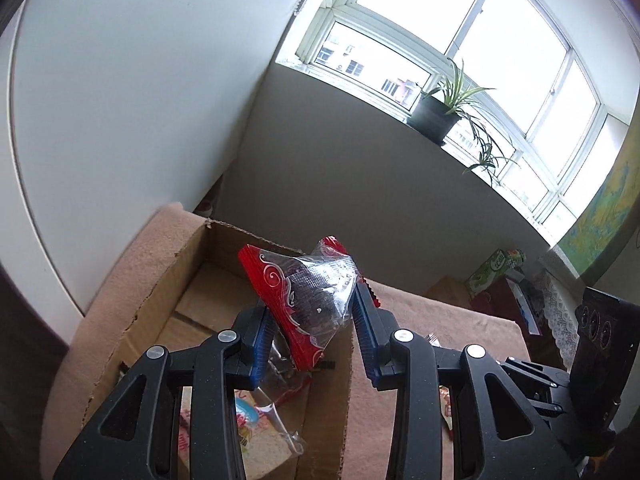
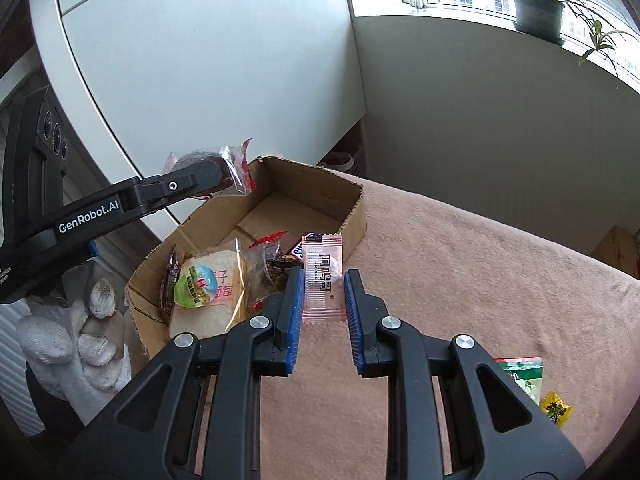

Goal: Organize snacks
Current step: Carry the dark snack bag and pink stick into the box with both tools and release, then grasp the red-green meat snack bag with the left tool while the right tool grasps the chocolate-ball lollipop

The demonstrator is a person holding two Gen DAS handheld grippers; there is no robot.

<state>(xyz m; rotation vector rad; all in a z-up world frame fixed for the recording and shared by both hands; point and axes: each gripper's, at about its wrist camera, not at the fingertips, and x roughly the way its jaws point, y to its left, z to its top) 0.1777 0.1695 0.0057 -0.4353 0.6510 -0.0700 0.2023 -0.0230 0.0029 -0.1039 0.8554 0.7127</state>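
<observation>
My left gripper (image 1: 312, 312) is shut on a red-and-clear packet (image 1: 308, 292) with dark contents, held above the open cardboard box (image 1: 160, 280). From the right wrist view the left gripper (image 2: 212, 176) hangs over the box's (image 2: 354, 220) far left corner with that packet (image 2: 232, 160) in it. My right gripper (image 2: 324, 276) is shut on a pink packet (image 2: 323, 280) with dark print, held upright just in front of the box's near right wall. Inside the box lie a bagged bread slice (image 2: 208, 292) and several smaller wrapped snacks.
The box stands on a table under a pinkish cloth (image 2: 480, 280). A green-and-red packet (image 2: 524, 372) and a yellow candy (image 2: 556, 408) lie on the cloth at the right. A white-gloved hand (image 2: 80, 340) is at the left. A potted plant (image 1: 436, 116) sits on the windowsill.
</observation>
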